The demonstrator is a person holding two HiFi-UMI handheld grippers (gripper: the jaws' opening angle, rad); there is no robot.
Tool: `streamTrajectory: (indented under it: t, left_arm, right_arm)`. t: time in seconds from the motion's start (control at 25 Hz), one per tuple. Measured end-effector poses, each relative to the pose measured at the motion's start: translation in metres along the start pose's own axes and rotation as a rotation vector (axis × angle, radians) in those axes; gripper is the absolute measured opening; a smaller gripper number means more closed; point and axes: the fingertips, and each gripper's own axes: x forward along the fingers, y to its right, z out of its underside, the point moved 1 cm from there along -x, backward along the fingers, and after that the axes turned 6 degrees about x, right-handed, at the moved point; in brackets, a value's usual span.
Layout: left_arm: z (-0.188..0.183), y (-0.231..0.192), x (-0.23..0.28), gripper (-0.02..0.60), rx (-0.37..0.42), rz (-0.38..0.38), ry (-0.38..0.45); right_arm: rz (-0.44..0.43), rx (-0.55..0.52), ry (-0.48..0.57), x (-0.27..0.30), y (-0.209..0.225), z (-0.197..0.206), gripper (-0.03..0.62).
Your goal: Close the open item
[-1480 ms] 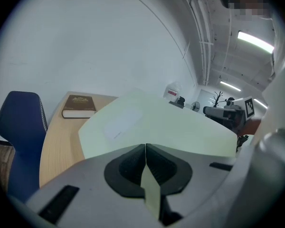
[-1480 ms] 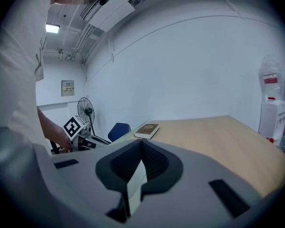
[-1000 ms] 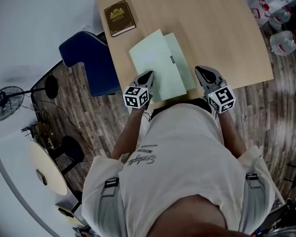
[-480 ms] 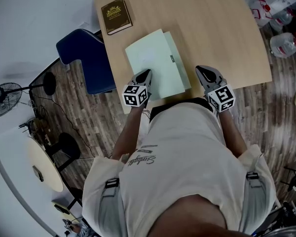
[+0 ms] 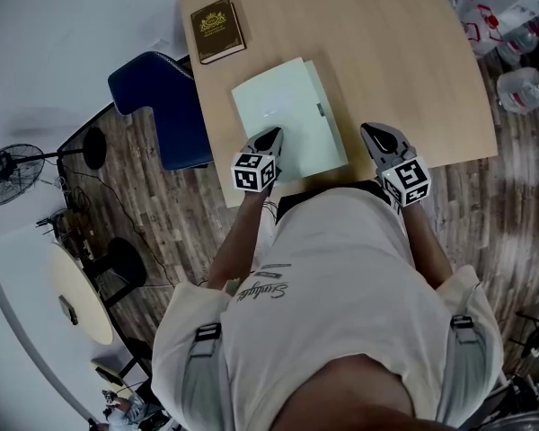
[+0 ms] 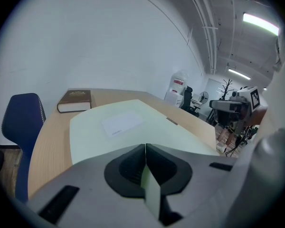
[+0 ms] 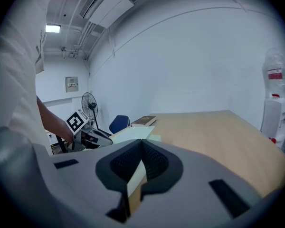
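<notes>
No legible text (shirt script (image 5: 262, 287) blurred)

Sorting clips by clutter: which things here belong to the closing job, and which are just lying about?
Job: pale green folder; left gripper, over the folder's near edge; right gripper; table.
Lying about: brown book; blue chair; fan; water bottles.

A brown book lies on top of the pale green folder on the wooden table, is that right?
Not quite. The brown book lies on the wooden table itself, apart from the pale green folder. The head view shows bare wood between them.
</notes>
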Motion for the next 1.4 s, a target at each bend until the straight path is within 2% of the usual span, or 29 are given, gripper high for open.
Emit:
streamTrajectory:
  t: [0.8, 1.4]
  left_arm:
    - [0.011, 0.015, 0.021, 0.015, 0.13, -0.025, -0.117]
    - [0.018, 0.015, 0.029, 0.015, 0.166, -0.063, -0.182]
  right_arm:
    - [-0.025, 0.008, -0.029, -0.003, 0.013, 0.012, -0.006]
    - [-0.027, 0.036, -0.046, -0.006, 0.021, 0.02, -0.006]
